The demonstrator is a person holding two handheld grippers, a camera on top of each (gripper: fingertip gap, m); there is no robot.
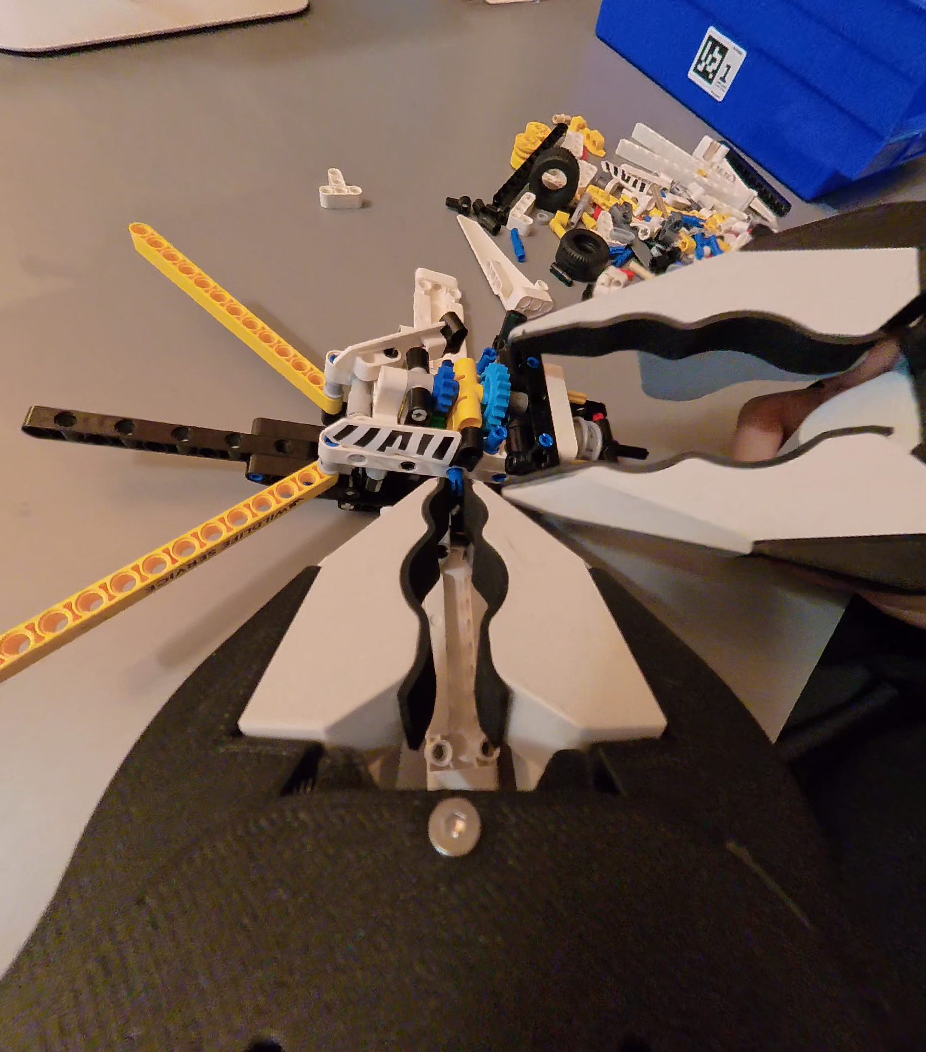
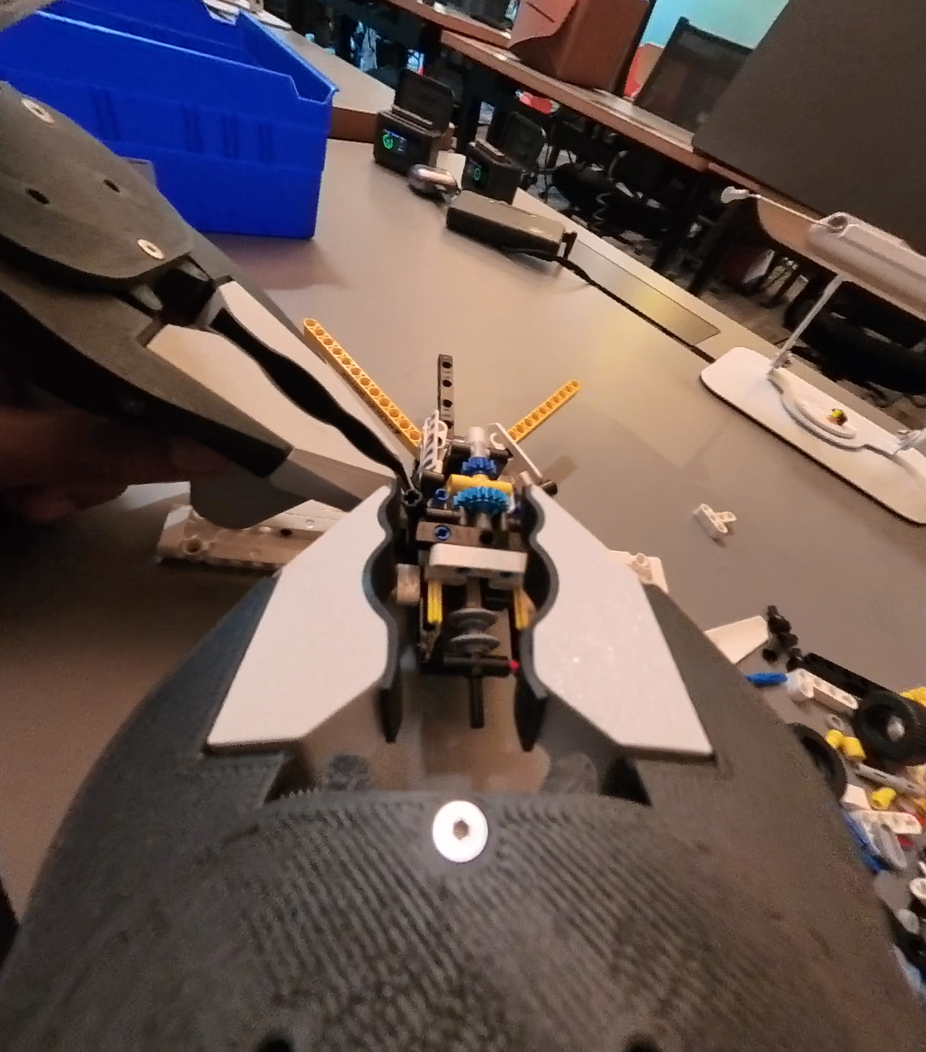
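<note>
A brick-built model (image 1: 421, 415) with blue gears, a striped white panel, a black beam and two long yellow beams (image 1: 125, 575) sits on the grey table (image 1: 108, 171). My left gripper (image 1: 453, 490) is at the model's near side, its pads closed on a blue pin (image 1: 454, 479) that sticks out below the striped panel. A white beam (image 1: 456, 632) shows under its fingers. In the right wrist view the left gripper (image 2: 406, 484) comes in from the left. My right gripper (image 2: 461, 492) holds the model's black frame (image 2: 472, 532) across its width, pads against both sides. The left wrist view also shows the right gripper (image 1: 509, 411).
A blue bin (image 1: 819, 85) stands at the back right, with a pile of loose parts (image 1: 648, 199) in front of it. A white T-shaped piece (image 1: 339, 190) and a white pointed panel (image 1: 506, 267) lie apart. A white stand base (image 2: 813, 432) and dark devices (image 2: 506, 222) sit farther off. My left and right fingertips are right by each other.
</note>
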